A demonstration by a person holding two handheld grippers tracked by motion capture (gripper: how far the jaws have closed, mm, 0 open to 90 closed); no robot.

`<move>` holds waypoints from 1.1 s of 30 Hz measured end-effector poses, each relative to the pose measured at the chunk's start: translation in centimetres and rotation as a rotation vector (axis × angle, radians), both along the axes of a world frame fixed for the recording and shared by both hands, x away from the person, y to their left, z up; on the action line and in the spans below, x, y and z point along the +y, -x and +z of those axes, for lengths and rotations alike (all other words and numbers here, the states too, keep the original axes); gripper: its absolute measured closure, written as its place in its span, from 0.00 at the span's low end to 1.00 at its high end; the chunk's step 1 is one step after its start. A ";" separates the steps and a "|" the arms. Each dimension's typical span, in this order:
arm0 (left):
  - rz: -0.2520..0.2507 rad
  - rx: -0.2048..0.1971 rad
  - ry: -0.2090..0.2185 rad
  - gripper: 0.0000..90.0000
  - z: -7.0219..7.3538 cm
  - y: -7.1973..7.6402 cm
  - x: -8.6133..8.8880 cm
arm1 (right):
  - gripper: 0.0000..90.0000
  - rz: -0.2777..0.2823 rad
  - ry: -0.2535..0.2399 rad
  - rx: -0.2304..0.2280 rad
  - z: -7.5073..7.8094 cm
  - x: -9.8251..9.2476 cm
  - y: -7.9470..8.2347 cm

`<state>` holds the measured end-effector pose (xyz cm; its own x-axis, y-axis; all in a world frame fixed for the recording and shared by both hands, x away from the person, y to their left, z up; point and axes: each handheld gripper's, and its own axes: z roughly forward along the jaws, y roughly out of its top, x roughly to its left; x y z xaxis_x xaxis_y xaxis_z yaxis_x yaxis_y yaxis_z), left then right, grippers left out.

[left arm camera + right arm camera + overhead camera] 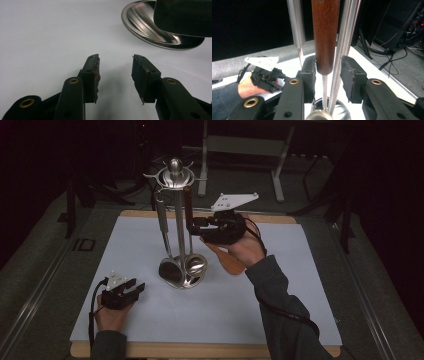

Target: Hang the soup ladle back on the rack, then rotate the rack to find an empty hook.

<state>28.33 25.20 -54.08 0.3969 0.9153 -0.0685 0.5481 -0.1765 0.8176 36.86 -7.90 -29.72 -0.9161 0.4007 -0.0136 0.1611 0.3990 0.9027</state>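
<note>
Right gripper at the wooden-handled utensil hanging on the stand

The right gripper (192, 226) reaches level toward the utensil stand (176, 180) near the far edge of the white mat (150, 320); its jaws stand either side of the wooden handle (325, 35), the left pad just beside the wood and the right one clearly apart from it, so nothing is clamped. The handle hangs upright beside the stand's central pole (343, 50). The left gripper (136, 287) rests near the mat's near-left corner, jaws spread and empty, close to the stand's steel base (150, 30)
</note>
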 end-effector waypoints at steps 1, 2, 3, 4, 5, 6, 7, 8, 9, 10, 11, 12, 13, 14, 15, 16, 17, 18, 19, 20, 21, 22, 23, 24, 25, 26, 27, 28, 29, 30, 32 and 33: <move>0.000 0.000 0.000 0.64 0.0 0.0 0.0 | 0.71 0.002 0.004 -0.003 0.0 -0.1 0.0; -0.001 0.000 0.000 0.64 0.0 0.0 0.0 | 0.71 0.004 0.007 -0.002 0.0 -0.1 0.0; -0.001 0.000 -0.001 0.64 0.0 0.0 0.0 | 0.71 0.005 0.012 -0.004 -0.1 -0.2 0.0; 0.000 0.000 0.000 0.64 0.0 0.0 0.0 | 0.70 0.003 0.020 -0.004 -0.1 -0.2 0.0; 0.000 0.000 0.000 0.64 0.0 0.0 0.0 | 0.70 0.001 0.031 -0.007 -0.2 -0.3 0.1; 0.001 0.000 0.000 0.64 0.0 0.0 0.0 | 0.70 0.002 0.041 -0.005 -0.3 -0.3 0.1; 0.001 0.000 0.000 0.64 0.0 0.0 0.0 | 0.70 0.005 0.044 -0.005 -0.3 -0.4 0.1; 0.001 0.000 0.000 0.64 0.0 0.0 0.0 | 0.70 0.003 0.051 -0.003 -0.4 -0.5 0.1; 0.002 0.000 -0.001 0.64 0.0 0.0 0.0 | 0.69 0.003 0.055 -0.005 -0.5 -0.6 0.1; 0.002 -0.001 -0.001 0.64 0.0 0.0 0.0 | 0.69 0.000 0.064 -0.004 -0.6 -0.8 0.1; 0.002 -0.001 -0.003 0.64 0.0 0.0 0.0 | 0.69 -0.005 0.071 -0.003 -0.7 -0.9 0.2; 0.002 -0.002 -0.003 0.64 0.0 0.0 0.0 | 0.69 -0.007 0.076 -0.004 -0.7 -1.1 0.2; 0.003 -0.002 -0.002 0.64 0.0 0.0 0.0 | 0.69 -0.009 0.079 -0.002 -0.8 -1.3 0.2; 0.004 -0.002 -0.002 0.64 0.0 0.1 0.0 | 0.68 -0.012 0.083 0.001 -0.8 -1.4 0.2; 0.004 -0.002 -0.002 0.64 0.0 0.1 0.0 | 0.68 -0.012 0.083 0.001 -0.8 -1.4 0.2; 0.005 -0.001 0.003 0.64 0.0 0.0 0.0 | 0.68 -0.013 0.084 0.001 -0.9 -1.6 0.3; 0.007 -0.001 0.003 0.64 0.0 0.0 0.1 | 0.68 -0.011 0.085 0.004 -1.3 -2.1 0.3; 0.010 -0.002 0.004 0.65 0.0 0.0 0.1 | 0.67 -0.016 0.092 0.007 -1.6 -2.3 0.4; 0.010 -0.006 0.005 0.66 0.0 0.1 0.1 | 0.67 -0.023 0.102 0.006 -1.9 -2.5 0.3; 0.014 -0.013 0.007 0.67 0.1 0.1 0.1 | 0.66 -0.032 0.112 0.007 -2.2 -2.7 0.3; 0.019 -0.020 0.005 0.68 0.1 0.2 0.1 | 0.66 -0.039 0.120 0.009 -2.5 -2.9 0.3; 0.026 -0.025 0.009 0.70 0.2 0.2 0.1 | 0.66 -0.046 0.126 0.013 -2.7 -3.1 0.2; 0.038 -0.039 0.011 0.71 0.3 0.3 0.0 | 0.65 -0.055 0.131 0.020 -2.9 -3.4 0.2; 0.037 -0.051 0.016 0.73 0.4 0.4 0.0 | 0.64 -0.063 0.135 0.018 -3.0 -3.7 0.3; 0.034 -0.065 0.023 0.76 0.7 0.4 -0.2 | 0.64 -0.068 0.133 0.018 -3.1 -4.1 0.4; 0.032 -0.083 0.021 0.78 1.1 0.5 -0.4 | 0.64 -0.075 0.130 0.020 -3.2 -4.6 0.6; 0.030 -0.105 0.016 0.79 1.6 0.7 -0.6 | 0.64 -0.087 0.130 0.021 -3.2 -5.1 0.7; 0.025 -0.123 0.021 0.82 2.0 0.8 -0.8 | 0.64 -0.097 0.132 0.019 -3.2 -5.5 0.8; 0.019 -0.142 0.031 0.83 2.5 0.9 -1.0 | 0.63 -0.105 0.134 0.017 -3.3 -5.9 1.0; 0.012 -0.155 0.039 0.83 2.9 1.0 -1.1 | 0.63 -0.115 0.140 0.017 -3.5 -6.4 1.1; 0.006 -0.182 0.060 0.85 3.9 1.2 -1.4 | 0.62 -0.130 0.150 0.035 -4.2 -7.1 1.3; 0.007 -0.199 0.076 0.87 4.4 1.3 -1.6 | 0.62 -0.138 0.163 0.044 -4.7 -7.4 1.5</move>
